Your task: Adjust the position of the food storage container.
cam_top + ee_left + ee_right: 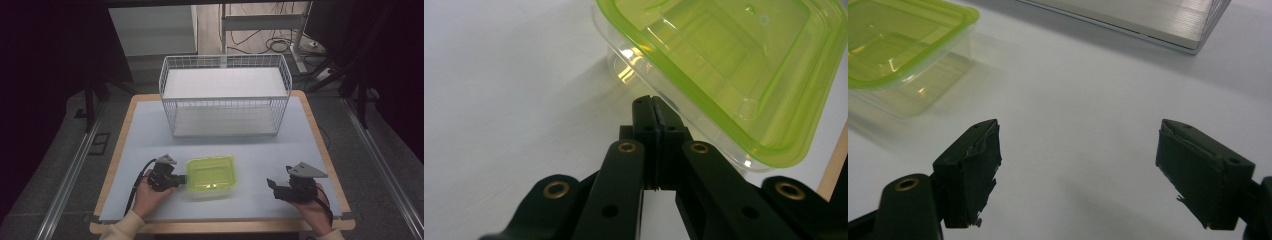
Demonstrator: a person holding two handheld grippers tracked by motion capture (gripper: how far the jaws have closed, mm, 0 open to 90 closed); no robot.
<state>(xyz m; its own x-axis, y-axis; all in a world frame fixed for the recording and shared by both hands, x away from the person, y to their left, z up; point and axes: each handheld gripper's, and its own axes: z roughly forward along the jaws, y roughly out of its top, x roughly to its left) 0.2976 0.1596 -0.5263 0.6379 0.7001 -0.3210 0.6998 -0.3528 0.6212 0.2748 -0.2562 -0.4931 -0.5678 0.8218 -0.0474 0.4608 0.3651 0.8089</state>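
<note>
A clear plastic container with a lime-green lid [211, 176] sits on the pale table near its front middle. My left gripper [181, 179] lies just left of it, jaws pressed together with nothing between them, tips close against the container's side wall [644, 75]. In the left gripper view the shut gripper [652, 106] points at the box under the green lid [734, 60]. My right gripper [272, 185] rests at the front right, apart from the box. Its jaws stand wide in the right gripper view [1078, 160], over bare table, the container [903, 50] at upper left.
A white wire basket [225, 97] with a flat white floor stands at the back middle of the table; its base edge [1148, 25] is ahead of my right gripper. The wooden table rim [220, 227] runs along the front. Cables and a stand lie on the floor behind.
</note>
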